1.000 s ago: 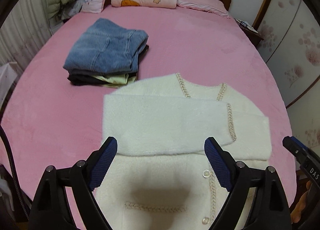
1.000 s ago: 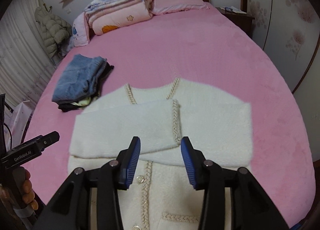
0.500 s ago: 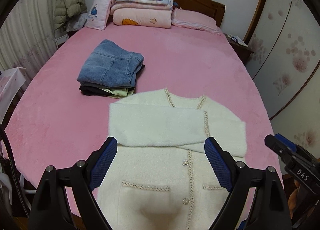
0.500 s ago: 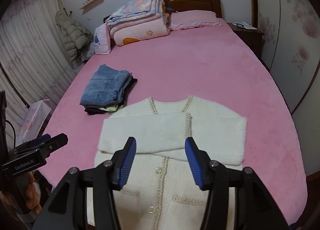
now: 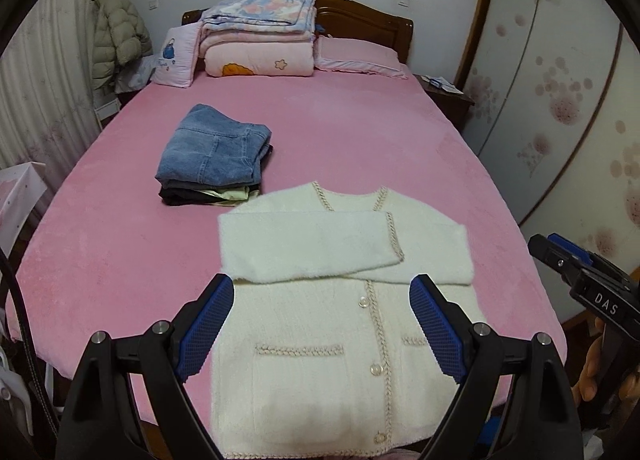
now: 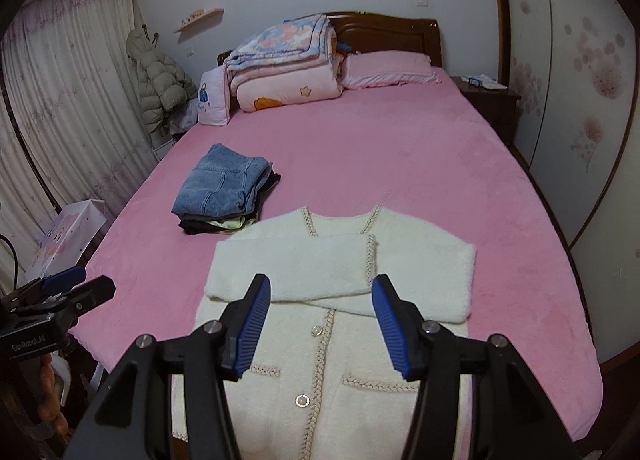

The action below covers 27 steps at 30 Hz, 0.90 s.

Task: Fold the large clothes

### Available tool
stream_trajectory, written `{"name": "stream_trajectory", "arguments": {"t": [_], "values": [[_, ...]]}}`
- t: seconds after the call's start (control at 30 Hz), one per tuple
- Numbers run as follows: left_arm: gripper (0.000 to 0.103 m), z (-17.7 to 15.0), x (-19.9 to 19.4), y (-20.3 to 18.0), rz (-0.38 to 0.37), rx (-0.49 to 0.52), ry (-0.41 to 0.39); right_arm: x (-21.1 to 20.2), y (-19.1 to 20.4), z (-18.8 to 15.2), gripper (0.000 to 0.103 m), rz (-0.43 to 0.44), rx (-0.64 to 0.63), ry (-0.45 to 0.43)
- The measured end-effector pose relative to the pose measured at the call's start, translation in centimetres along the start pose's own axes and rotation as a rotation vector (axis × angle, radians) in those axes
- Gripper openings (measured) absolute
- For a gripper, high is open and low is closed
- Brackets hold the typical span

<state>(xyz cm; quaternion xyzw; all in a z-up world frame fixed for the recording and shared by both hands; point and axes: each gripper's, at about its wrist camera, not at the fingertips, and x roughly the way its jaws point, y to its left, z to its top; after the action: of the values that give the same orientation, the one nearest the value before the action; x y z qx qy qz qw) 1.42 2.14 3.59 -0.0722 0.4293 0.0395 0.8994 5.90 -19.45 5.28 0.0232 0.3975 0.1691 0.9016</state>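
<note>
The cream fuzzy cardigan with braided trim (image 5: 340,324) lies flat at the foot of the pink plush bed (image 5: 360,132), both sleeves crossed over its chest. Left tongs (image 5: 322,324) and right tongs (image 6: 320,324) hover above it, spread wide and empty. Best to pinch both hem corners together, then carry them evenly up to the collar.

The right gripper (image 5: 568,260), seen at the edge of the left wrist view, has the white letters "DAS" on its black body. The left gripper (image 6: 76,288), seen at the edge of the right wrist view, has the white word "GenRobot.AI" on its black body. No other words can be read.
</note>
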Motion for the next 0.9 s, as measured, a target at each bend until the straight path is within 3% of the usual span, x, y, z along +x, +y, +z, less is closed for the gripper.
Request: {"name": "stream_trajectory", "arguments": {"t": [0.13,0.4,0.57,0.8,0.9], "values": [[0.089,-1.6,-0.1,2.2,-0.042,-0.037,0.028,-1.9,0.3,-1.4,0.053,-0.047,0.027,-0.034],[0.089,-7.1,1.5,7.7,-0.028,-0.107,0.098,-3.4,-0.1,-6.8,0.053,-0.139,0.085,-0.046],[0.089,-12.6,4.8,11.2,-0.051,-0.155,0.205,-3.2,-0.4,-10.5,0.053,-0.173,0.095,-0.014],[0.089,-20.4,11.0,14.1,-0.076,-0.137,0.320,-3.1,-0.2,-14.3,0.053,-0.178,0.094,0.051],[0.089,-23.7,13.5,15.7,-0.084,-0.157,0.339,-2.8,-0.1,-15.5,0.053,-0.171,0.089,0.055]]}}
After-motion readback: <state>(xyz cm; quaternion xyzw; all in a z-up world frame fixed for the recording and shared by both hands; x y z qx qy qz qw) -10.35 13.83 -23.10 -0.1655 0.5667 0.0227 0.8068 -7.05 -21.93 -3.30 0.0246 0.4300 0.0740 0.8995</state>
